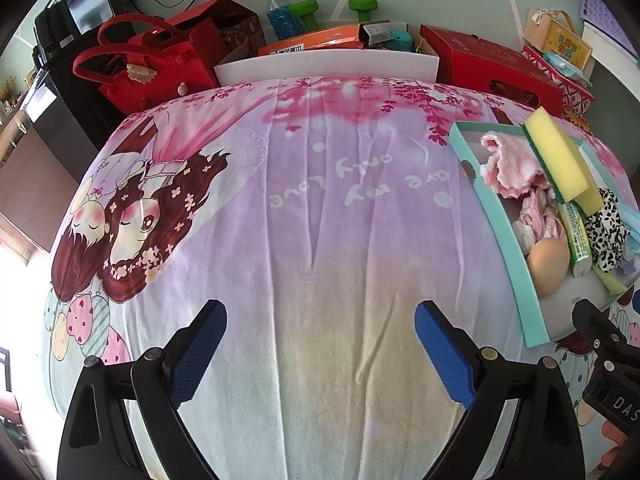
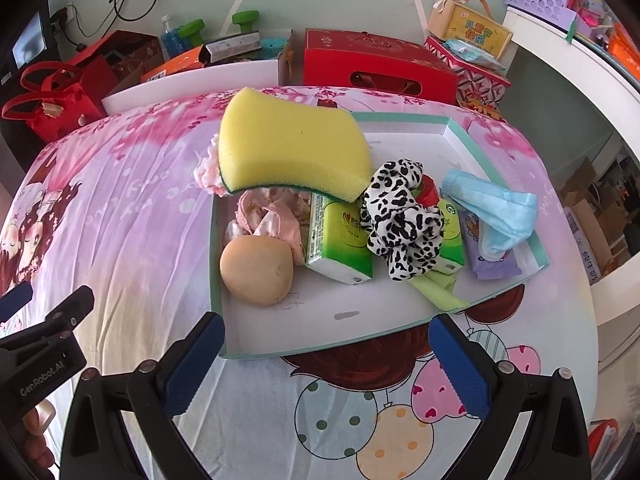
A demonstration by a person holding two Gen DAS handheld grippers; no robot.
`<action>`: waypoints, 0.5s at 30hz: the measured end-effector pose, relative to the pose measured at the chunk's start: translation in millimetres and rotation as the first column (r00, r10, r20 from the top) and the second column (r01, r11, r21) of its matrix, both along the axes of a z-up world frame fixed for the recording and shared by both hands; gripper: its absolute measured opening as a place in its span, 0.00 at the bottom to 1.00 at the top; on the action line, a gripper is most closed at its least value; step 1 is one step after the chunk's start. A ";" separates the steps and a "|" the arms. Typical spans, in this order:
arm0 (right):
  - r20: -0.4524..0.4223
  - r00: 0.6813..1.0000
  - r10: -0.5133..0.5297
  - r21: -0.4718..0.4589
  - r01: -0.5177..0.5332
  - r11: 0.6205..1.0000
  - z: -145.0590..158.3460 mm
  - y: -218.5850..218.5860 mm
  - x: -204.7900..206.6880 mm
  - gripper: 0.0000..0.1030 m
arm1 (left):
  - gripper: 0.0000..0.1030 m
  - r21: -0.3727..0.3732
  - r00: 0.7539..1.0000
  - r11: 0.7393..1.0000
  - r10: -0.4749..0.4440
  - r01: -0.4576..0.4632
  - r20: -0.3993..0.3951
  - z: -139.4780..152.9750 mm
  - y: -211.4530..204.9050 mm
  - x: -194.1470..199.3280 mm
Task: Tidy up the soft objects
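A shallow tray (image 2: 456,122) with a teal rim sits on a table covered with a pink cartoon-print cloth (image 1: 320,240), toward the cloth's right edge, and it holds all the soft things. A yellow sponge (image 2: 294,148) with a green scouring face rests tilted across the tray's far-left part, propped on a fluffy pink cloth (image 2: 206,176) that pokes out over the left wall. Beneath the sponge's near edge lie a crumpled pale pink fabric (image 2: 272,216) and a green tissue pack (image 2: 340,240). A tan round ball (image 2: 256,270) sits against the tray's left wall, touching the pink fabric. A black-and-white spotted scrunchie (image 2: 400,220) lies over the tissue pack and a second green pack (image 2: 452,240), with a small red item tucked behind it. At the tray's right wall a light blue face mask (image 2: 500,208) drapes over a purple packet (image 2: 488,256). The right gripper (image 2: 326,364) hovers just off the tray's near edge, its blue-padded fingers (image 2: 196,364) spread wide and holding nothing. The left gripper (image 1: 320,352) hangs over bare cloth to the left of the tray, fingers (image 1: 198,356) likewise spread apart and empty. Beyond the table's far edge stand a white foam board (image 1: 326,64), a red felt bag (image 1: 148,64) and red gift boxes (image 2: 376,64).
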State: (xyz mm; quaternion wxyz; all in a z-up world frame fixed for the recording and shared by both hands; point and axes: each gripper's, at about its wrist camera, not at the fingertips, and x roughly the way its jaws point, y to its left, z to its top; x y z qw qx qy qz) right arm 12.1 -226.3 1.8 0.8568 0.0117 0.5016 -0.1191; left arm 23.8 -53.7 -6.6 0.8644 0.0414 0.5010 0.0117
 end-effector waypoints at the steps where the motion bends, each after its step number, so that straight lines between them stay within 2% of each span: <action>1: -0.002 1.000 -0.002 -0.001 0.002 1.000 -0.7 -0.7 0.6 1.00 | 0.92 0.000 1.000 1.000 0.002 -0.002 -0.002 -1.0 0.4 0.7; 15: -0.014 1.000 -0.021 -0.003 0.021 1.000 -7.6 -11.6 4.8 1.00 | 0.92 0.018 0.999 1.000 -0.005 0.005 -0.037 -18.2 -3.3 13.2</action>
